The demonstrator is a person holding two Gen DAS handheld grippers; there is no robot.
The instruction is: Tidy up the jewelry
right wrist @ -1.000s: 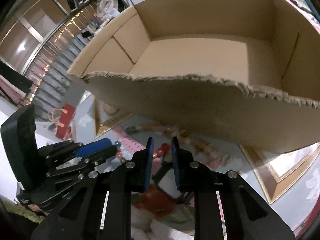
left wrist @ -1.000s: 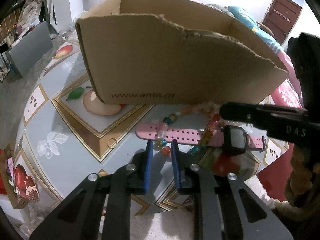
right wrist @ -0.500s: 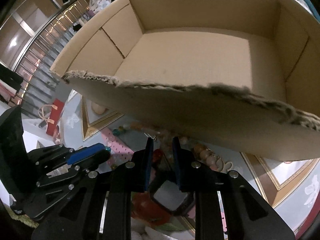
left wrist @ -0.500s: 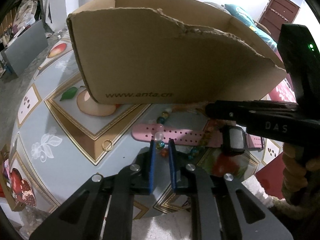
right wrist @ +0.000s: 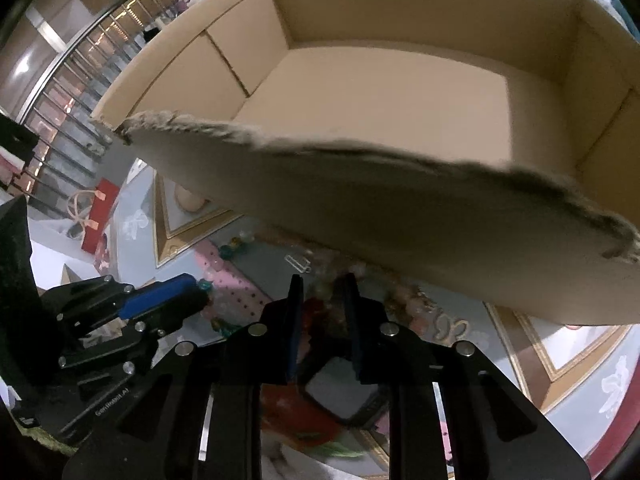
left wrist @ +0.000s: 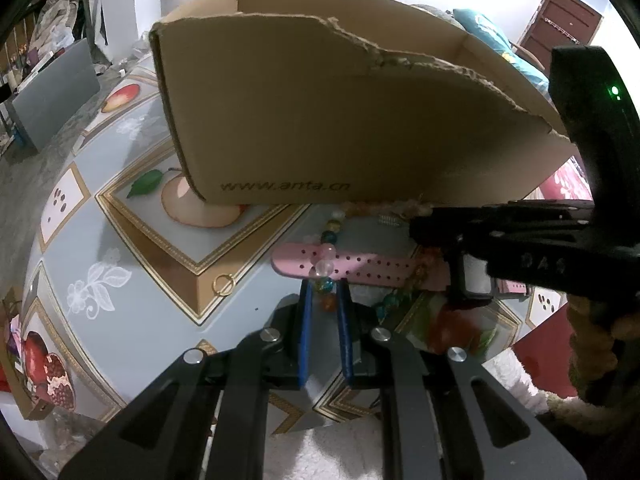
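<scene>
A pink-strapped watch [left wrist: 360,270] with a black square face [right wrist: 344,394] lies on the table in front of an open cardboard box [left wrist: 320,120]. A string of coloured glass beads [left wrist: 326,288] crosses the strap. My left gripper [left wrist: 325,286] is open, its blue fingers on either side of the beads by the strap. My right gripper [right wrist: 322,284] is open over the watch face, its tips at a pale beaded bracelet [right wrist: 400,300] under the box wall. The box [right wrist: 380,80] has nothing inside it.
A small gold ring [left wrist: 223,283] lies on the patterned tablecloth [left wrist: 100,248] left of the watch. A small clear clip [right wrist: 298,263] lies near the box wall. The table edge is close below both grippers. Room clutter stands beyond.
Both grippers have moved forward toward the box. The left fingers have narrowed around the beads, and the right gripper now reaches past the watch face to the pale bracelet.
</scene>
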